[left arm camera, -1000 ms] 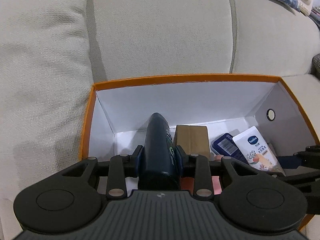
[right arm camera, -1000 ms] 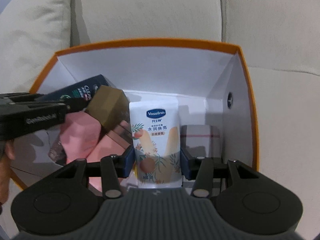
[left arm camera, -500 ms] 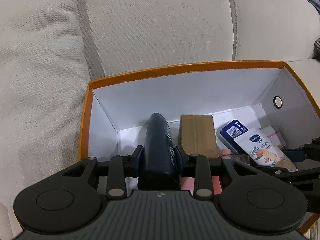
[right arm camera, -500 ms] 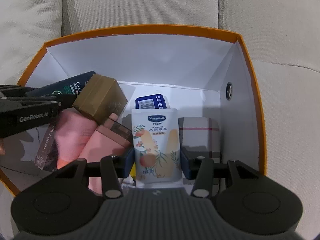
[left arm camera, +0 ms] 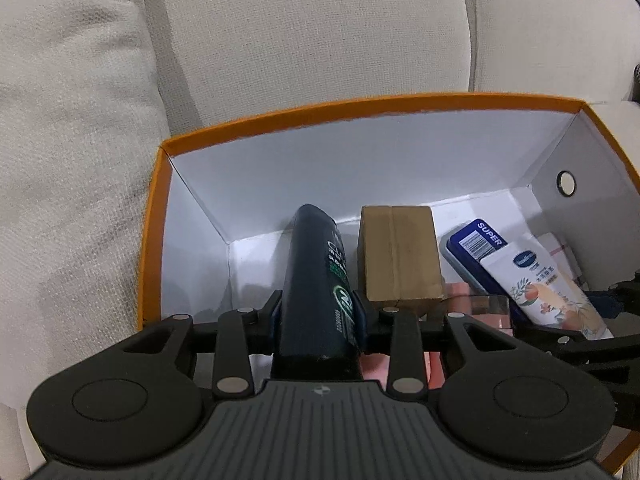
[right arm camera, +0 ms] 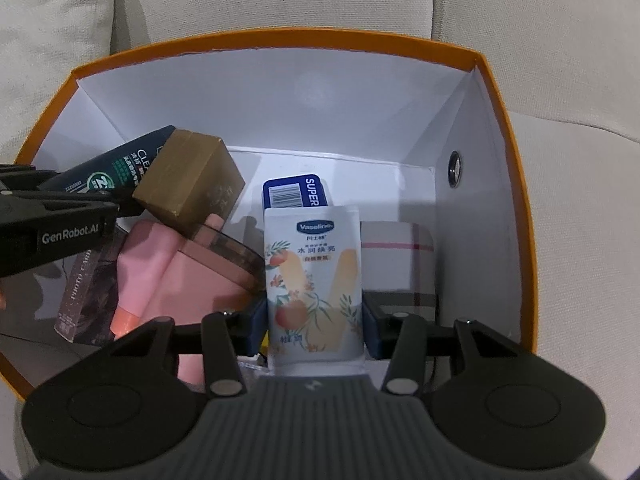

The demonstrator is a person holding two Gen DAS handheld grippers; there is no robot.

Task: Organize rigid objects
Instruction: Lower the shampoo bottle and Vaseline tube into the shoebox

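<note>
Still clamped on dark bottle by left gripper, on Vaseline tube by right gripper — both now deeper inside orange box; blue pack uncovered beyond tube.

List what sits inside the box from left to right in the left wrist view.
Dark bottle held in the left tongs → brown box → blue case → Vaseline tube.

"Vaseline" on white tube; "SUPER" plus barcode on blue case; "GenRobot.AI" on left gripper; "PHOTO CARD" on dark box.
</note>
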